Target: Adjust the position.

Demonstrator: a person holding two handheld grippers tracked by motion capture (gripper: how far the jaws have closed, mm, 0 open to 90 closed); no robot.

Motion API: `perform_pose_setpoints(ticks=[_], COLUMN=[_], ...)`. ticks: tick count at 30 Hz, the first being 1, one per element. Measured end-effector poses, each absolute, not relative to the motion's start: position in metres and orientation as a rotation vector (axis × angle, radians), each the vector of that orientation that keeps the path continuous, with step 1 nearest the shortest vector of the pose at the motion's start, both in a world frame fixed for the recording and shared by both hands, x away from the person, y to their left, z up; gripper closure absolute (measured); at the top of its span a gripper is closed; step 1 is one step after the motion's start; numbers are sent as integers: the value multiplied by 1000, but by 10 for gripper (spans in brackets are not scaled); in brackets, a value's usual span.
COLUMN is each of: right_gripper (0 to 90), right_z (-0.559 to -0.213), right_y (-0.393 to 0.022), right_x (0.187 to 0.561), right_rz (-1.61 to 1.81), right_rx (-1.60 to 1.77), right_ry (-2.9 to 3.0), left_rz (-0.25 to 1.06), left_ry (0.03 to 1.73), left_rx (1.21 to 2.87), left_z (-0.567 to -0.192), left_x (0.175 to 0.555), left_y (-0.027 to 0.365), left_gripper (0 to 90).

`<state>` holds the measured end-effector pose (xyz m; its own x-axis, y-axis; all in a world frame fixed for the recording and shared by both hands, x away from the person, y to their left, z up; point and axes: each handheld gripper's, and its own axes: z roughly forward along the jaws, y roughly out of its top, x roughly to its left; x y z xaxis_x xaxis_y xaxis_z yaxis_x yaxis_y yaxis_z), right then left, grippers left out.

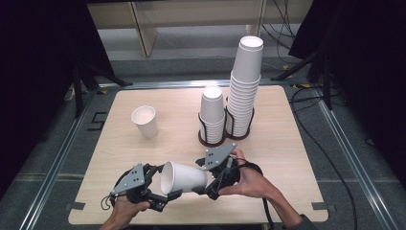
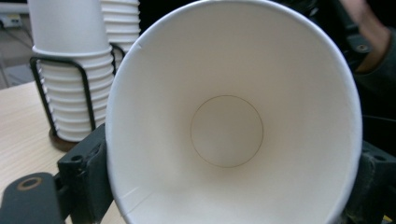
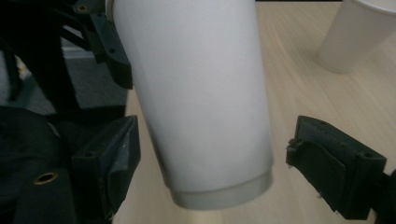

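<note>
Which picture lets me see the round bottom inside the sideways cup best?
The left gripper view: it looks straight into the cup, showing the round bottom. The high view shows its dark open mouth and side; the right gripper view shows its outside wall and base rim.

A white paper cup (image 1: pixel 184 178) lies on its side above the near edge of the desk (image 1: pixel 287 158), between two claws. Its open mouth faces the left claw (image 1: pixel 165 191), which closes on the rim. The right claw (image 1: pixel 207 184) is at the cup's bottom end. Farther back, one cup (image 1: pixel 145 121) stands alone. Two stacks of cups (image 1: pixel 230 103) stand in a black wire holder (image 1: pixel 210 139).
</note>
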<state>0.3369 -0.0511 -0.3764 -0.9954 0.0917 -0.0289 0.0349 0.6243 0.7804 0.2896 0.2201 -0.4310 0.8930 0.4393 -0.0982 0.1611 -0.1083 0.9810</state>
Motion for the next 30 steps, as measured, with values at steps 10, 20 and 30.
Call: perform_pose_setpoints(ticks=[10, 20, 30], right_gripper=[165, 165, 219], right_z=[-382, -399, -409], right_y=[-36, -21, -18], right_x=[325, 319, 323], right_rz=[1143, 1040, 1126], right_rx=[57, 32, 48], right_ry=[2745, 2765, 2808], left_rz=[285, 292, 251], left_ry=[523, 522, 535], left_rx=[1776, 1844, 1777], left_z=[-429, -427, -432], left_x=[286, 281, 285], left_y=[215, 206, 209], left_gripper=[105, 104, 62])
